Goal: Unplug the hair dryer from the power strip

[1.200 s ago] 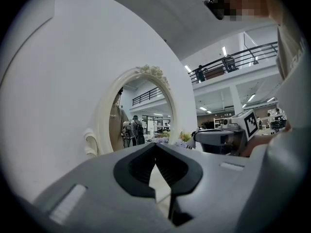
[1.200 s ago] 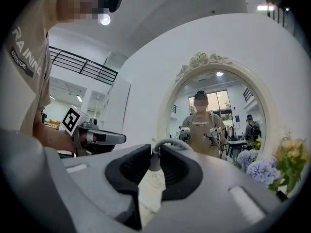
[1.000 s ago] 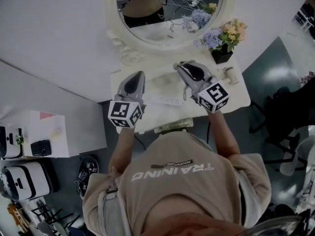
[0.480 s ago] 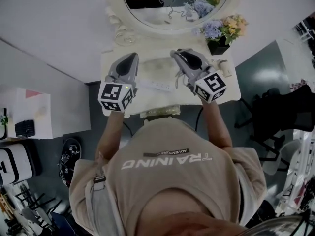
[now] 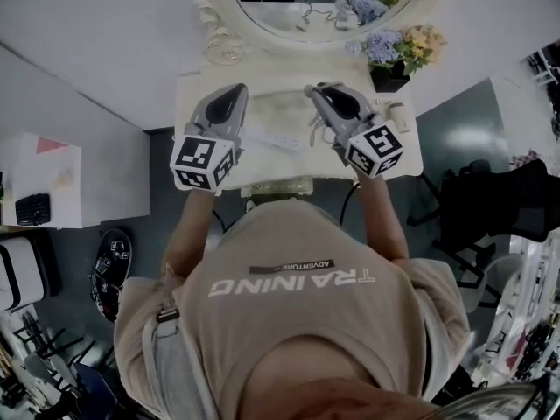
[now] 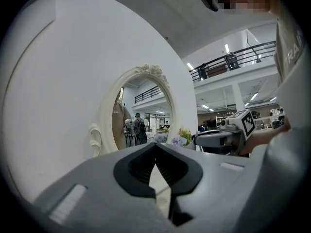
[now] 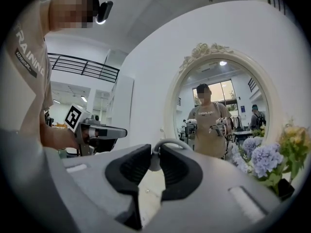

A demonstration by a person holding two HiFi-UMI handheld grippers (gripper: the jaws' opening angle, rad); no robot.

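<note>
Squarely — plug [image 7: 154, 162] clamped in right gripper [image 7: 155, 148] (cord [image 7: 169, 141] arching above).

pwr strip [image 5: 276, 140]: white, long, flat on tabletop | plug [image 7: 153, 163]: pale grey, cord loops up, pinched in R gripper [image 7: 155, 152]

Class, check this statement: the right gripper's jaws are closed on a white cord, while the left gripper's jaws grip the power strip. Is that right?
No. The left gripper grips nothing: the left gripper view shows its jaws meeting with nothing between them. The right gripper is indeed closed on the white cord.
</note>
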